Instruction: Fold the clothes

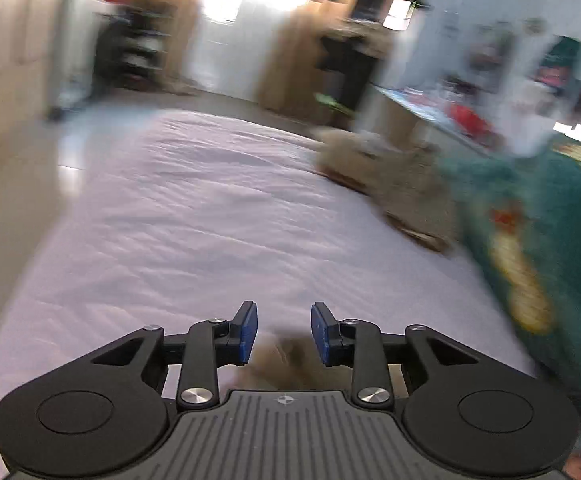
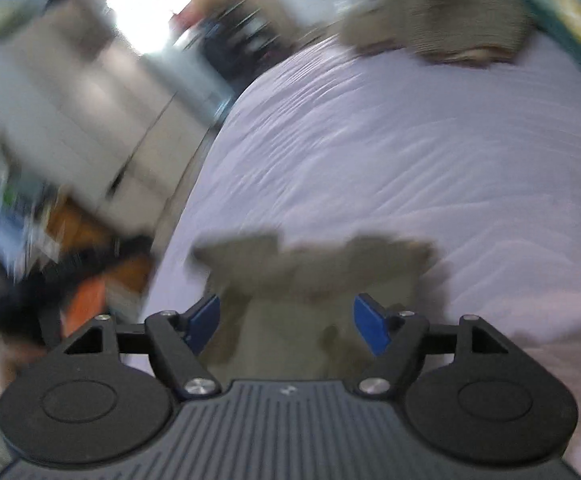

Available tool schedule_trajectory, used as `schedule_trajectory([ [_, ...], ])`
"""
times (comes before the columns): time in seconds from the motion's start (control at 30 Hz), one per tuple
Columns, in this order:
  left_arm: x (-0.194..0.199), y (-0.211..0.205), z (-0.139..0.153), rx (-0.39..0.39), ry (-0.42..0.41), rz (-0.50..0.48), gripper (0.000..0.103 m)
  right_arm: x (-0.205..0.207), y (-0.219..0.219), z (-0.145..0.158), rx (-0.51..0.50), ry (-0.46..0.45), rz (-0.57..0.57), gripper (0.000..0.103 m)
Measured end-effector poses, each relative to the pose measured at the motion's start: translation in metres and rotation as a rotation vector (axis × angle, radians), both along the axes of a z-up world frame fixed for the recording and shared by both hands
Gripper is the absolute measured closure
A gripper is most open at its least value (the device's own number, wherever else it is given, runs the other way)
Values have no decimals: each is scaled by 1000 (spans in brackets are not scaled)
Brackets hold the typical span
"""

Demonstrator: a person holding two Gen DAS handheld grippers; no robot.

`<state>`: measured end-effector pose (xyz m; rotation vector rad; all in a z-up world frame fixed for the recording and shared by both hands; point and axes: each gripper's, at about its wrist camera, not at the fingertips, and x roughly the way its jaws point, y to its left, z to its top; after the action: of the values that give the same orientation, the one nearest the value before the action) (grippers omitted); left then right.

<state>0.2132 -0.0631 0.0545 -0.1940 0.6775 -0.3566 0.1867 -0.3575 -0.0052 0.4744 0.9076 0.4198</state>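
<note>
Both views are blurred by motion. A lavender bed sheet (image 1: 194,216) fills the left wrist view and shows again in the right wrist view (image 2: 410,152). My left gripper (image 1: 283,330) is open above the sheet, with a bit of tan cloth (image 1: 282,364) below the gap between its blue pads. My right gripper (image 2: 286,326) is open wide over a tan garment (image 2: 314,280) lying on the sheet. A pile of tan clothes (image 1: 390,176) lies at the far side of the bed, also in the right wrist view (image 2: 438,12).
A teal blanket with a yellow and red pattern (image 1: 530,248) lies at the right of the bed, seen also in the right wrist view (image 2: 570,8). Beyond the bed are a light floor (image 1: 18,184), shelves, a cluttered table (image 1: 450,108) and white cabinets (image 2: 90,112).
</note>
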Motion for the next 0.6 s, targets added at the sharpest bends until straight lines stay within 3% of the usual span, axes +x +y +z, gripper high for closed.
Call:
schedule_trajectory([
  [0.07, -11, -21, -6, 55, 14, -124, 68, 1, 23, -5, -57, 1, 93, 28],
  [0.13, -10, -39, -20, 121, 25, -178, 60, 9, 36, -13, -95, 5, 104, 28],
  [0.23, 12, -48, -53, 125, 106, -133, 57, 33, 32, -31, -105, 28, 56, 28],
  [0.37, 40, -37, -87, 182, 195, 39, 58, 49, -4, -36, -210, 74, -159, 30],
  [0.4, 38, -29, -86, 176, 203, 74, 58, 49, -12, -32, -269, 90, -210, 29],
  [0.5, 7, -13, -64, 179, 151, 60, 58, 25, -26, -17, -221, 96, -144, 28],
  [0.6, -35, -3, -45, 226, 94, 19, 52, -13, -11, -2, -245, 130, -118, 28],
])
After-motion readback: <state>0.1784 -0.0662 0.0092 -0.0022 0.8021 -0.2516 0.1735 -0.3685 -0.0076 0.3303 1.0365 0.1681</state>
